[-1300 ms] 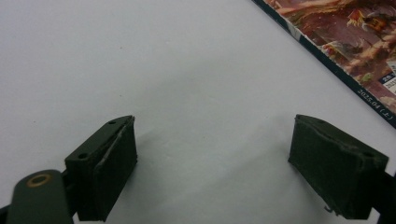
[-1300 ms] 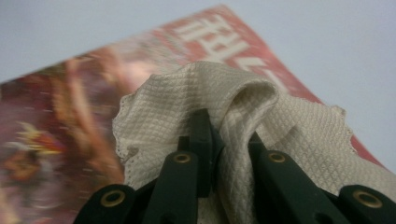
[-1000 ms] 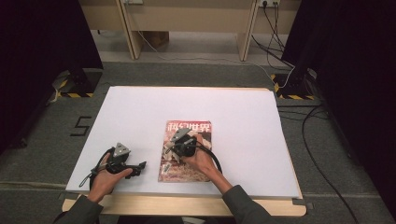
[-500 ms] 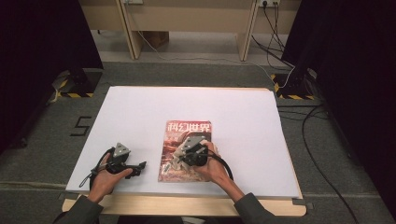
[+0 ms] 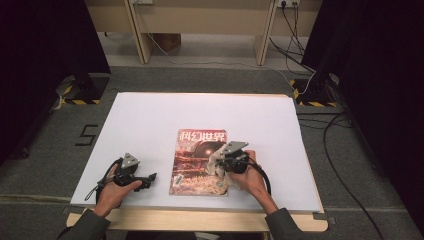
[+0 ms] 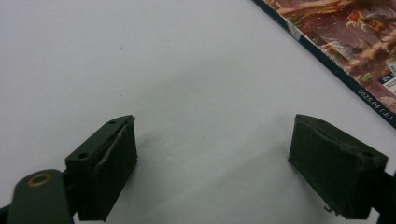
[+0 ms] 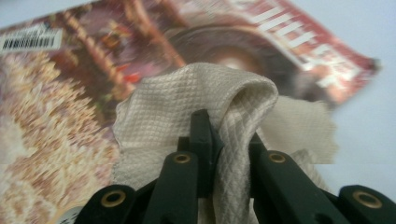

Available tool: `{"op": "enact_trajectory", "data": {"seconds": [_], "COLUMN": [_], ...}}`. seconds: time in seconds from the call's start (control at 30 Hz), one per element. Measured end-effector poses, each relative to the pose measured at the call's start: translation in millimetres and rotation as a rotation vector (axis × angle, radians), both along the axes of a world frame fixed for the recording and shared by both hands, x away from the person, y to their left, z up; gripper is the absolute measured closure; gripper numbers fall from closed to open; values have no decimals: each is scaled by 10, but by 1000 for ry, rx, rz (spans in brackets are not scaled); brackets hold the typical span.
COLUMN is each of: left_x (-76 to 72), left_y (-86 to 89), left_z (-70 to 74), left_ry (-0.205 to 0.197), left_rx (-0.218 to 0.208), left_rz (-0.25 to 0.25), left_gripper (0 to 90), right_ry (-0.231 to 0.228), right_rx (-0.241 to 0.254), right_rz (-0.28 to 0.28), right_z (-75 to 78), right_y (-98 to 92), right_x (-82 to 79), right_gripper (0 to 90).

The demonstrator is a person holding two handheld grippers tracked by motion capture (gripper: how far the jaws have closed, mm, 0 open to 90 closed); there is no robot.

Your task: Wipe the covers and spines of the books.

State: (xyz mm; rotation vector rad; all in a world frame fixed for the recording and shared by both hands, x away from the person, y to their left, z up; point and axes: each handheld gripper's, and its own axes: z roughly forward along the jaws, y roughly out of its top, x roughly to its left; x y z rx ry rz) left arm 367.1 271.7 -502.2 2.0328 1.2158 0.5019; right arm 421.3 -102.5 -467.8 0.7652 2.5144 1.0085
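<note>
A magazine (image 5: 197,160) with a red and brown cover lies flat near the front middle of the white table (image 5: 150,120). My right gripper (image 5: 220,167) is shut on a cream waffle-weave cloth (image 5: 216,165), which rests on the magazine's right side. In the right gripper view the cloth (image 7: 187,121) bunches around the closed jaws, with the magazine cover (image 7: 70,93) behind it. My left gripper (image 5: 150,177) lies low on the table left of the magazine, open and holding nothing. Its pads (image 6: 109,163) stand wide apart over bare white surface, and the magazine's corner (image 6: 355,51) shows at the upper right.
The table's front wooden edge (image 5: 200,220) runs just below both hands. Beyond the far edge stand wooden furniture legs (image 5: 142,35) and cables (image 5: 300,75) on grey floor. Dark curtains flank both sides.
My right gripper has slid rightward across the magazine, dragging the cloth from its middle to its right edge. The left gripper has stayed where it was.
</note>
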Motion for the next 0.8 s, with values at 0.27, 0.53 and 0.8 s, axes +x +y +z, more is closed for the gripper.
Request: {"op": "enact_trajectory", "data": {"seconds": [0.27, 0.53, 0.8], "left_x": [-2, -1, -2], "left_y": [1, 0, -1], "left_z": [0, 0, 1], "left_ry": [-1, 0, 1], "left_rx": [0, 0, 1], "left_rz": [-1, 0, 1], "left_gripper": [140, 140, 140], "right_ry": [-82, -120, -125], "right_rx": [75, 91, 60], "right_rz": [-131, -294, -412], "right_z": [281, 376, 297], "right_y": [-395, -847, -1160], "right_x": [116, 229, 316], "right_gripper": [823, 824, 823]}}
